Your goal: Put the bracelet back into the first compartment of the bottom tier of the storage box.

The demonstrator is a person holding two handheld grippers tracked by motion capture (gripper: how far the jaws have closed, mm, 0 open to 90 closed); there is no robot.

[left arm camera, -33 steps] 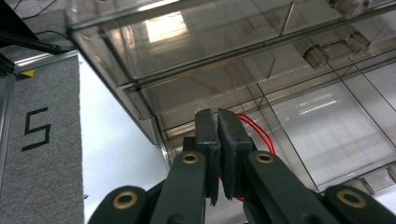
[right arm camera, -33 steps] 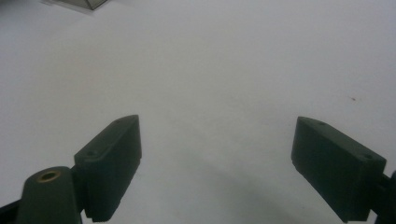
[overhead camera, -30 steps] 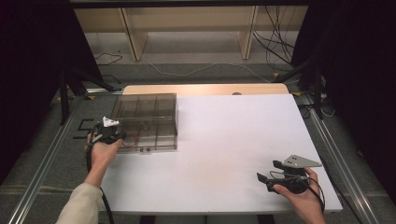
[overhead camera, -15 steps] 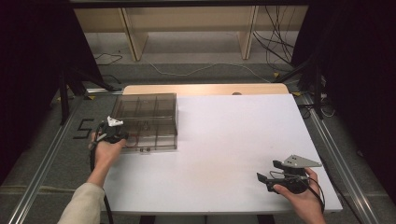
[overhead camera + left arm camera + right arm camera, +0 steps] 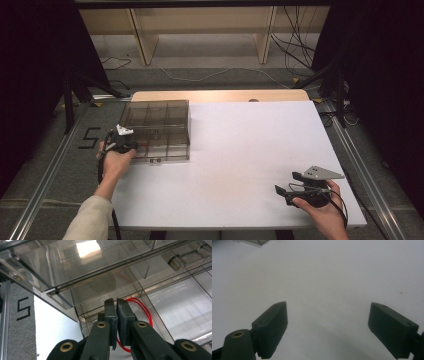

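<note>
High view: a white surface [image 5: 240, 165] carried a clear smoke-tinted plastic box [image 5: 157, 127] with inner compartments, placed near its far left corner. The left tool [image 5: 120, 141], held in the person's left hand [image 5: 116, 161], lay against the box's left front edge. The right tool [image 5: 300, 192], held in the right hand [image 5: 325, 215], rested low over the near right part of the surface, well apart from the box, with a grey three-cornered plate [image 5: 322, 173] on top.

Left gripper view: the left tool [image 5: 116, 305] had its two black jaws pressed together, with only a thin seam between the pads. The jaw tips sat at the open edge of the box [image 5: 140, 277], under its raised clear lid [image 5: 62, 262]. A loop of thin red cord [image 5: 145, 310] lay in the compartment just behind the jaws and ran down beside them; whether the cord was pinched between the pads could not be told. To the left, a grey floor strip bore a black figure "5" [image 5: 23, 308].

Right gripper view: the right tool [image 5: 327, 327] had its jaws spread wide apart, with nothing between them, above the bare white surface [image 5: 324, 277]. A corner of the box [image 5: 259, 242] showed at the top left edge.
</note>
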